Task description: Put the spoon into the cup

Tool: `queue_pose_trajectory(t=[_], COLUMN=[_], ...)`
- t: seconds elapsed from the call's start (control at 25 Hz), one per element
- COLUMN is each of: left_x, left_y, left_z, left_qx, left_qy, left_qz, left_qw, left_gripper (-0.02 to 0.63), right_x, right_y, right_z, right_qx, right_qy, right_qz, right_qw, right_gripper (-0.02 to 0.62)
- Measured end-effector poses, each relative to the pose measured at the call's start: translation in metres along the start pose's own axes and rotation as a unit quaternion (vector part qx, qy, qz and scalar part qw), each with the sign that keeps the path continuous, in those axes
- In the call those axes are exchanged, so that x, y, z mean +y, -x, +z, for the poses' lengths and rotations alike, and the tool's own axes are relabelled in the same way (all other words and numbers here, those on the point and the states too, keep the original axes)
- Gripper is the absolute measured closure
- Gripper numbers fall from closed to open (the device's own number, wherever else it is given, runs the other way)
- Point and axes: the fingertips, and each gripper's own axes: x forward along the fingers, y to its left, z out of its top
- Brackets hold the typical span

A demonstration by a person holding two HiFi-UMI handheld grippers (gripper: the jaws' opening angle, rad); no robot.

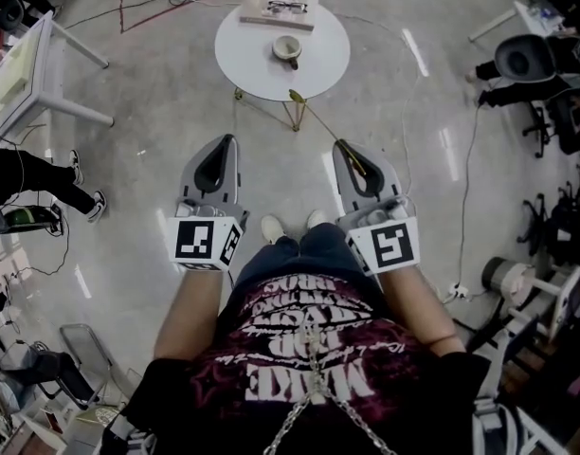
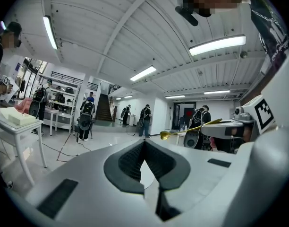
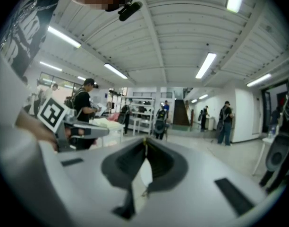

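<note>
The right gripper has its jaws pinched tight on the handle of the gold spoon. The spoon sticks out ahead of the jaws, and its bowl end points at the near edge of the round white table. The spoon is off the table and clear of the cup. The cup sits near the table's middle. A flat book lies at the far edge. Alongside, the left gripper is level with its jaws pressed together on nothing. From its own view the spoon shows off to the right.
</note>
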Motion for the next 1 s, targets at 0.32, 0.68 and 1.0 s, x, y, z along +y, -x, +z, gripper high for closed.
queue_pose_trajectory(t=[0.32,0.68,1.0], left_x=[0.023,0.035,0.037], left_y=[0.006,-0.006,-0.032], left_z=[0.006,0.014,0.006], left_qx=[-0.014,-0.015,0.005], left_qy=[0.004,-0.006,-0.012], left_qz=[0.017,0.021,0.021], left_qw=[0.9998,0.9996,0.9997], left_gripper=[0.580,0.580,0.580], right_x=[0.013,0.000,-0.025], right_y=[-0.016,-0.034,-0.053], right_z=[0.010,0.016,0.004], right_qx=[-0.007,-0.013,-0.001], right_qy=[0.009,0.004,-0.013], right_qz=[0.013,0.012,0.011], right_qw=[1.000,1.000,1.000], right_gripper=[0.560,0.560,0.560])
